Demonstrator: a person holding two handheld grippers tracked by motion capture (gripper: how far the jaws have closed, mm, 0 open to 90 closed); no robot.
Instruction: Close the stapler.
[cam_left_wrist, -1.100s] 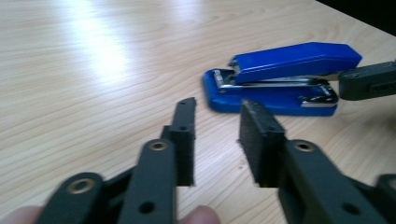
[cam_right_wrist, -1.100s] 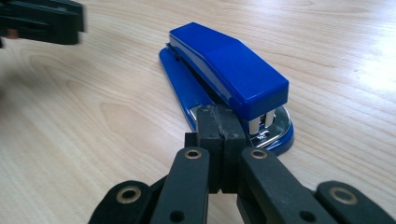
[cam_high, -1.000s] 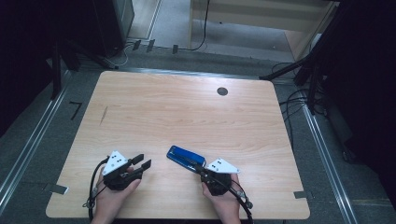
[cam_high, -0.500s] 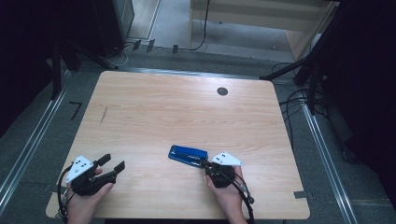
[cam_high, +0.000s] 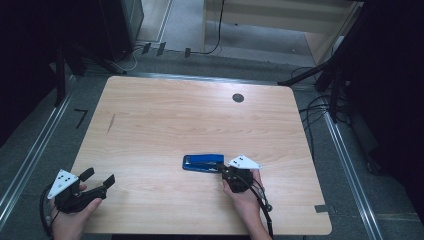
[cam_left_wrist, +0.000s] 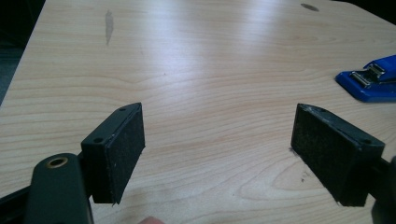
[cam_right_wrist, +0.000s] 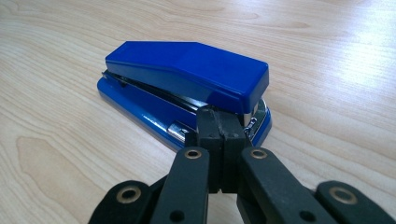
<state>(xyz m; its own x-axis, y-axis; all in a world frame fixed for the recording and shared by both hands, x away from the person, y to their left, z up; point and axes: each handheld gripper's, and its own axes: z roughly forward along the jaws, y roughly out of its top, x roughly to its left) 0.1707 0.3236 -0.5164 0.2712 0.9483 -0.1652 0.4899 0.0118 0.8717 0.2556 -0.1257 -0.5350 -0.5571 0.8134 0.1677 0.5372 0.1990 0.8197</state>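
Stapler: the blue stapler (cam_high: 202, 163) is lying flat on the wooden table (cam_high: 165, 115), near the front edge, right of centre
Right gripper: the right gripper (cam_high: 223, 169) is pressing its jaws together, tips touching the stapler's rear end
Left gripper: the left gripper (cam_high: 97, 179) is sitting at the table's front left corner, well apart from the stapler, its jaws having just been opening, now spread wide with bare table between them

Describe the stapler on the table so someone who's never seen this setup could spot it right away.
Start from the wooden table and look at its near half, right of the middle. The stapler lies flat there, just ahead of the right gripper, whose shut jaws meet its end. It is glossy blue, the one coloured thing on the pale wood.
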